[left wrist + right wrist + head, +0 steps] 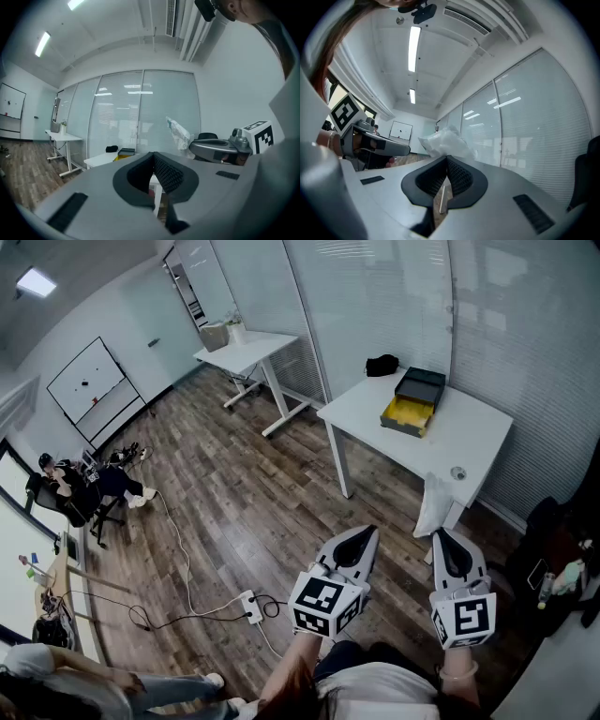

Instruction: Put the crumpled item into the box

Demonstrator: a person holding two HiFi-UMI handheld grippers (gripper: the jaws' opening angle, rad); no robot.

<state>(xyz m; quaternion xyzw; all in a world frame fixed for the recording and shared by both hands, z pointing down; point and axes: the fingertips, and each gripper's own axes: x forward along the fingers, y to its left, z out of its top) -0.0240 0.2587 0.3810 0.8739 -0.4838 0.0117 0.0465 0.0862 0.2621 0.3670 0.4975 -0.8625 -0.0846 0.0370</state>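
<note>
One crumpled wad (pixel 433 505) sits pinched at the very tips of the right tongs (pixel 437 534), well apart from the box (pixel 412 401) on the table (pixel 478 442) — so slight a hold might drop it — while the left tongs (pixel 372 532) are clenched empty.

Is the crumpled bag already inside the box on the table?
No, the crumpled plastic bag is pinched in the right gripper, short of the box on the white table.
</note>
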